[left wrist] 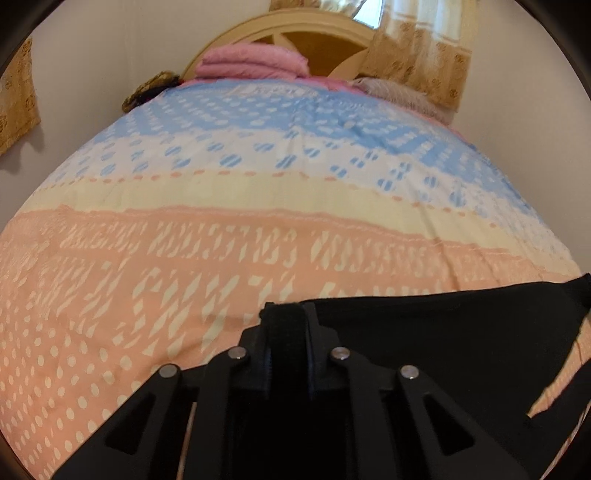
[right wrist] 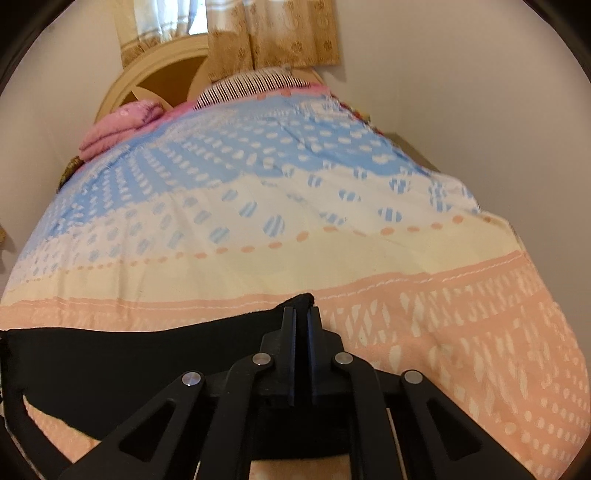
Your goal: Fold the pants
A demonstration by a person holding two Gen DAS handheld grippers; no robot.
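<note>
Black pants (left wrist: 424, 332), patterned bedspread (left wrist: 221, 229), arched headboard (left wrist: 295, 33), curtains (right wrist: 288, 33)

A patterned bedspread (left wrist: 236, 206) in peach, cream and blue bands covered the bed, a folded pink blanket (left wrist: 251, 64) lay at its far edge against the arched headboard (left wrist: 325, 40), and gold-patterned curtains (right wrist: 291, 33) hung on the wall behind.
</note>
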